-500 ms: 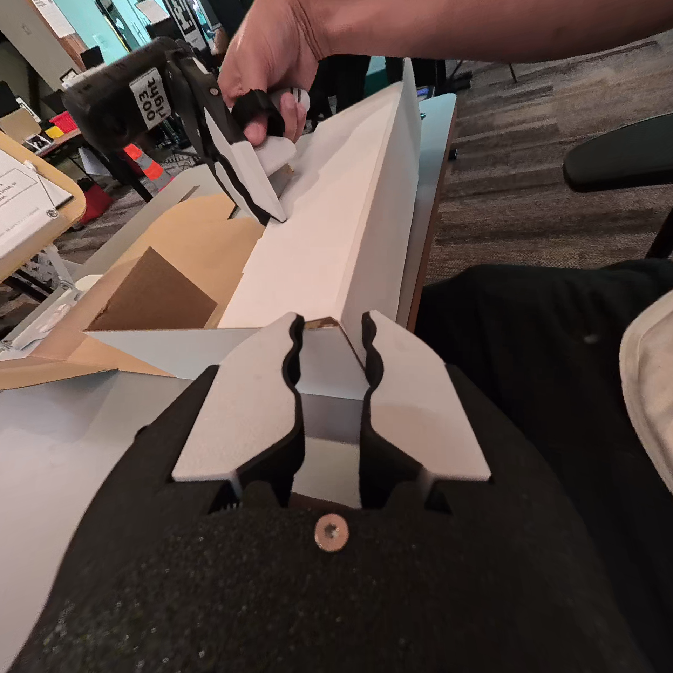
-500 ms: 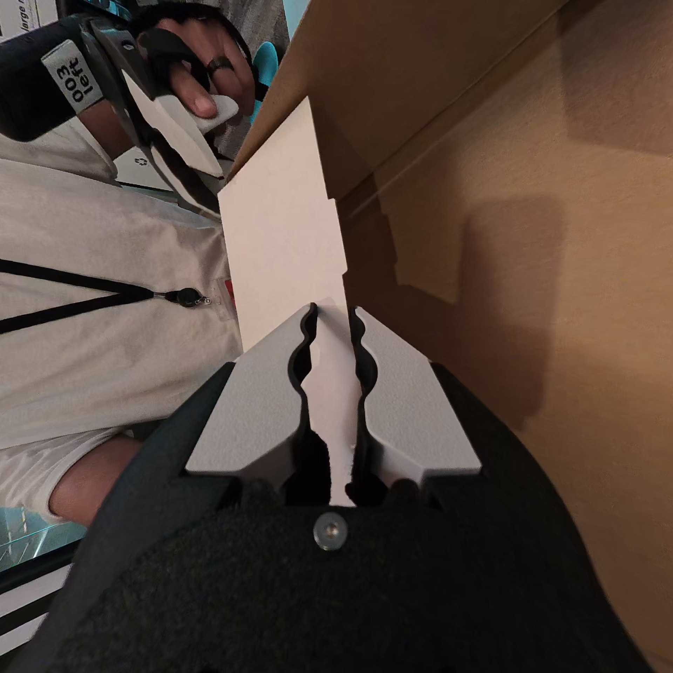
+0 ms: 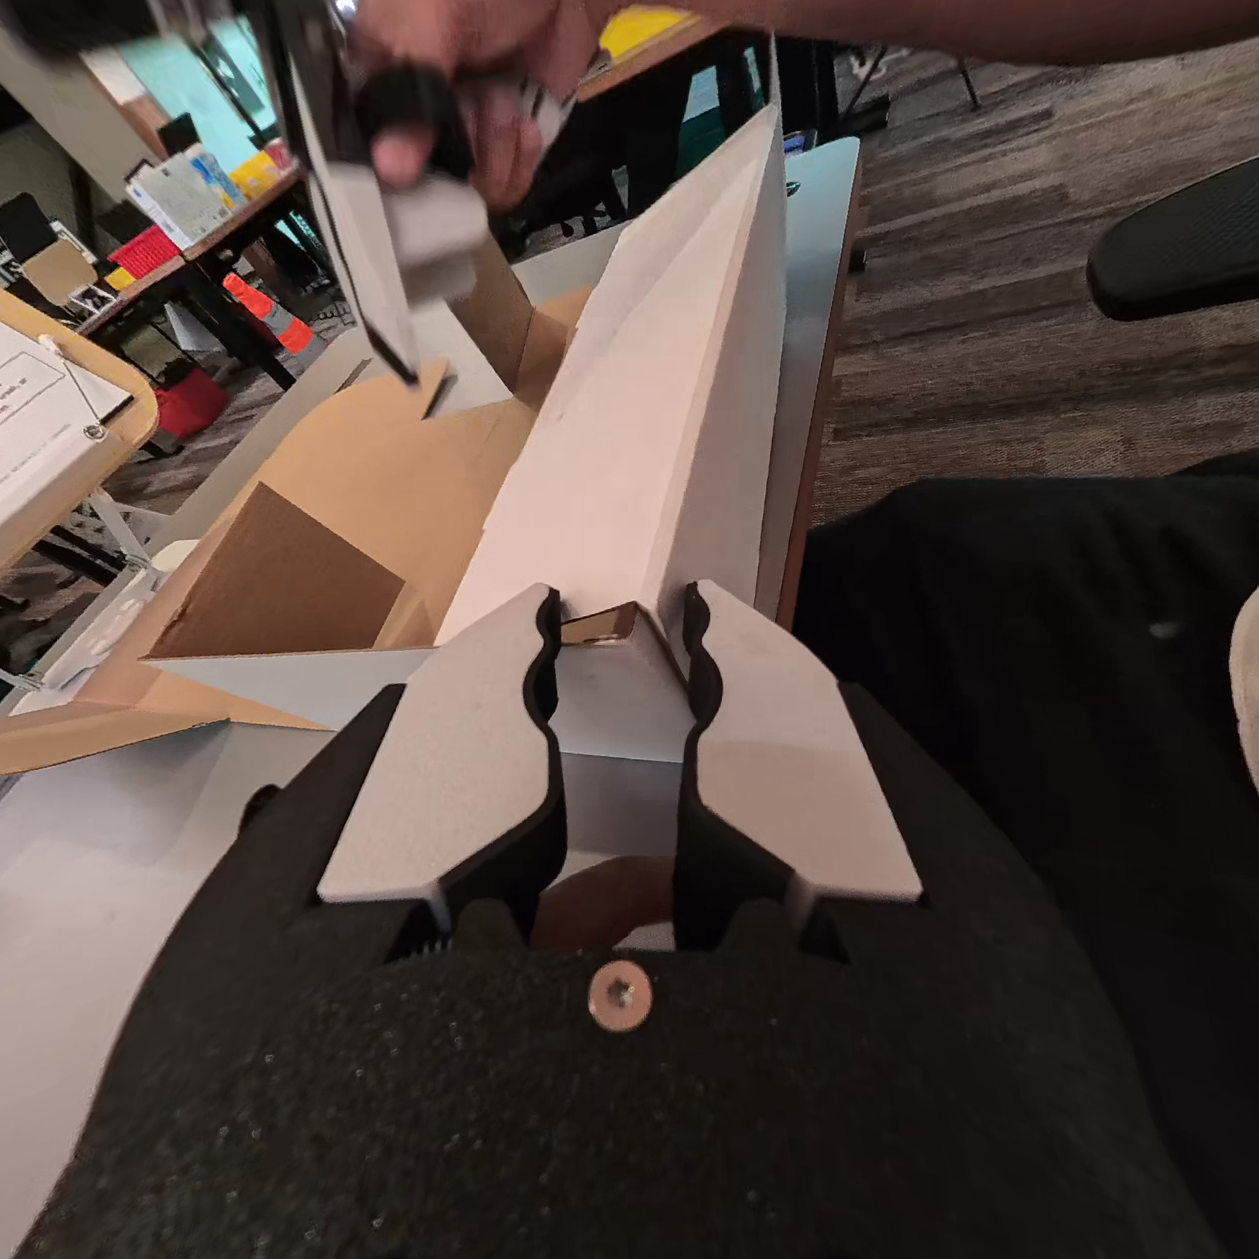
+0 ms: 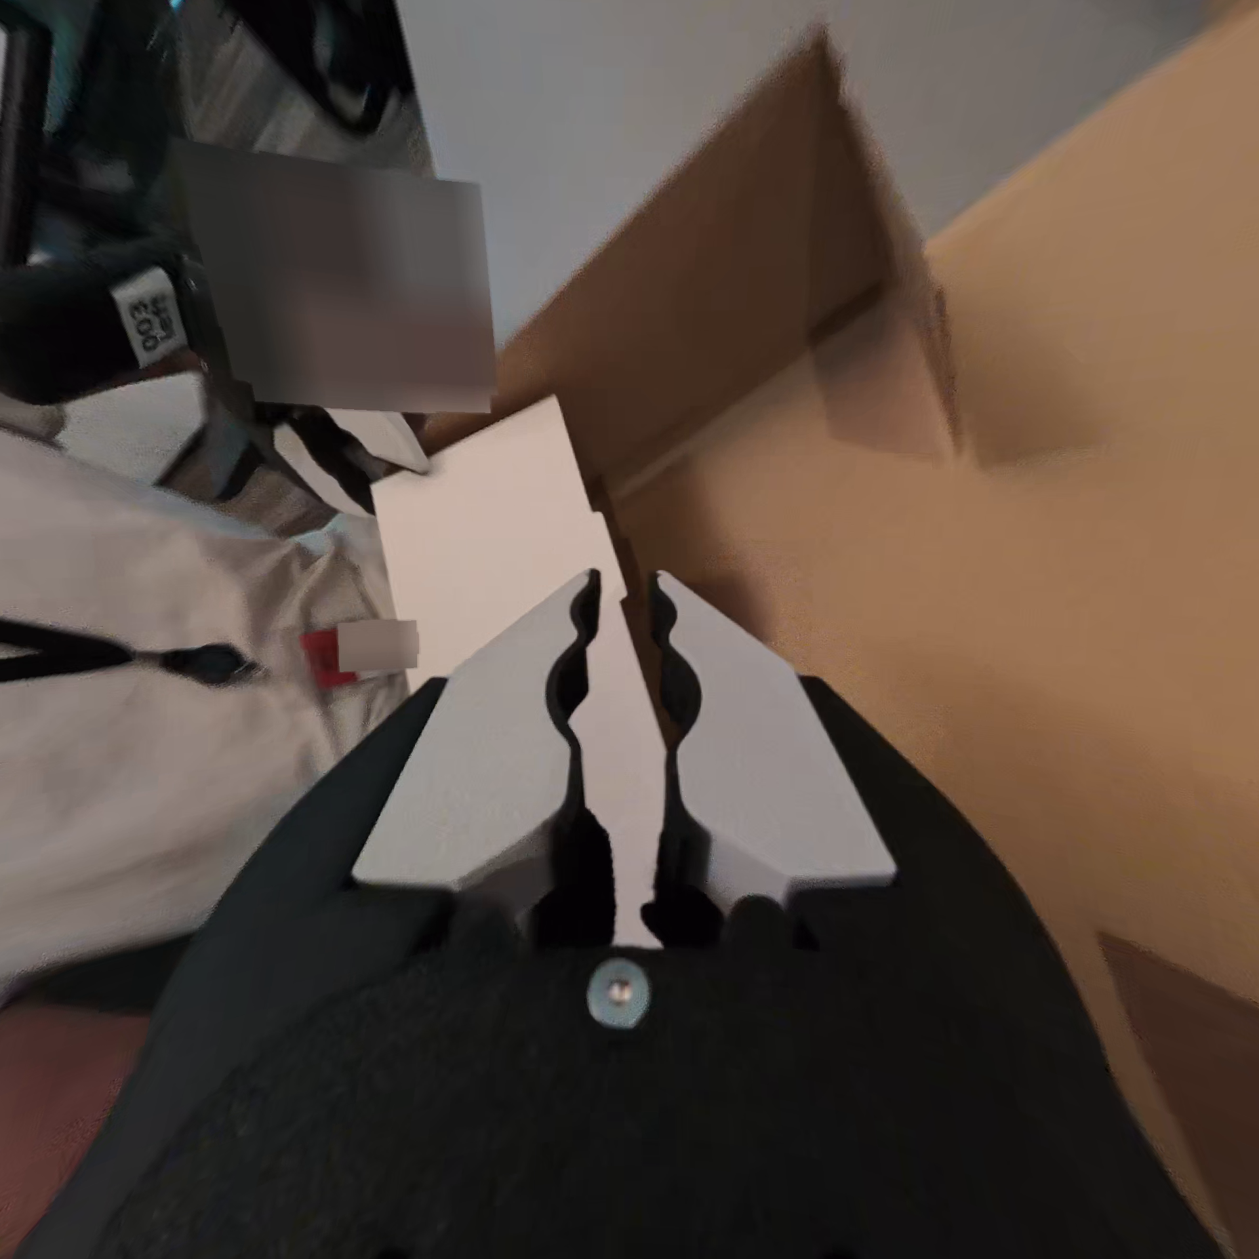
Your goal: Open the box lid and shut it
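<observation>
Left wrist view gives us the box (image 3: 381,518) lying open on the white table (image 3: 82,851), white outside and brown cardboard within, with its near right corner (image 3: 613,654) sitting just beyond our left gripper (image 3: 621,603). That gripper's jaws stand a moderate way apart and hold nothing; the corner lies in line with the gap between the tips, though we cannot tell whether either tip touches it. From that corner the white front wall (image 3: 633,436) of the box runs away to the far right along the table edge.

Farther off on the left, our right gripper (image 3: 402,361) hangs blurred above the brown inside of the box, a hand (image 3: 477,82) wrapped around its grip.

Right wrist view shows our right gripper (image 4: 623,579) with its jaws only narrowly parted. A white flap (image 4: 490,518) of the box reaches down into the gap between them, but through the blur we cannot tell whether they pinch it. To the right of the flap spreads the brown inner face of the lid (image 4: 954,579). To the left we see a pale shirt (image 4: 170,647) and, far up, our left gripper (image 4: 327,470).
</observation>
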`<state>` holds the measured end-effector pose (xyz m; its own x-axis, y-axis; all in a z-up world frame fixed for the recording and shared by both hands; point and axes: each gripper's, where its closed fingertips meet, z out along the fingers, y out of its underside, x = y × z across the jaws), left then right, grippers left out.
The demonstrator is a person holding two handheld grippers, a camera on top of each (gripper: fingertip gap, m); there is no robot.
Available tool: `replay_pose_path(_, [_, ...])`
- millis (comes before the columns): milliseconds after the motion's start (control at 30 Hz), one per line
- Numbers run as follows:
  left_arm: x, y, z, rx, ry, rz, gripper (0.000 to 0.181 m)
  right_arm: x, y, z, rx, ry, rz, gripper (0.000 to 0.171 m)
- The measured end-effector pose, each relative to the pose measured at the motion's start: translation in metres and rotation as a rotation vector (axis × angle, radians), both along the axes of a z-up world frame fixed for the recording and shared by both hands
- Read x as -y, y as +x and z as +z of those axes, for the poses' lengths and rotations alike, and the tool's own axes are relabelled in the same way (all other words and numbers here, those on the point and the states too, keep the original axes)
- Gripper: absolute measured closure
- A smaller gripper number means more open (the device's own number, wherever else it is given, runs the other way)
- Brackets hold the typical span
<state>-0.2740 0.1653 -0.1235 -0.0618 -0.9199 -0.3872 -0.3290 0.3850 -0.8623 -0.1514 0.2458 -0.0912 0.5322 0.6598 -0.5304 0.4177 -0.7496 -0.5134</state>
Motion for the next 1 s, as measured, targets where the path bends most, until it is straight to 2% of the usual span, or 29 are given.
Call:
replay_pose_path(100, [0.0, 0.0, 0.0, -0.002, 0.0, 0.005, 0.148, 0.025, 0.032, 0.049, 0.043, 0.307, -0.173, 0.14])
replay_pose_path(200, [0.0, -0.001, 0.0, 0.001, -0.018, 0.016, 0.149, 0.069, 0.071, 0.08, -0.046, 0.522, -0.422, 0.12])
replay_pose_path(233, [0.0, -0.001, 0.0, 0.003, -0.019, 0.02, 0.149, 0.082, 0.085, 0.079, -0.086, 0.57, -0.517, 0.112])
replay_pose_path(300, [-0.001, -0.001, 0.0, 0.008, -0.016, 0.031, 0.15, 0.107, 0.108, 0.06, -0.12, 0.613, -0.663, 0.084])
replay_pose_path(433, [0.0, 0.001, 0.0, 0.007, -0.003, 0.033, 0.15, 0.144, 0.115, 0.013, -0.057, 0.699, -0.776, 0.069])
replay_pose_path(567, [-0.001, 0.002, 0.0, 0.005, 0.009, 0.035, 0.152, 0.154, 0.121, 0.01, 0.14, 0.84, -0.81, 0.077])
replay_pose_path(633, [0.0, 0.003, 0.0, 0.001, 0.014, 0.033, 0.152, 0.16, 0.117, 0.017, 0.181, 0.877, -0.795, 0.088])
replay_pose_path(733, [0.001, 0.005, -0.001, -0.004, 0.026, 0.031, 0.152, 0.162, 0.116, -0.008, 0.285, 0.776, -0.747, 0.088])
replay_pose_path(800, [0.002, 0.007, -0.001, -0.004, 0.02, 0.02, 0.151, 0.159, 0.098, -0.018, 0.188, 0.714, -0.683, 0.096])
replay_pose_path(900, [0.008, 0.013, -0.001, -0.022, 0.032, -0.004, 0.151, 0.15, 0.063, -0.018, 0.031, 0.693, -0.608, 0.099])
replay_pose_path(1000, [0.01, 0.017, -0.002, -0.031, 0.101, 0.011, 0.151, 0.144, 0.052, -0.018, 0.101, 0.73, -0.574, 0.099])
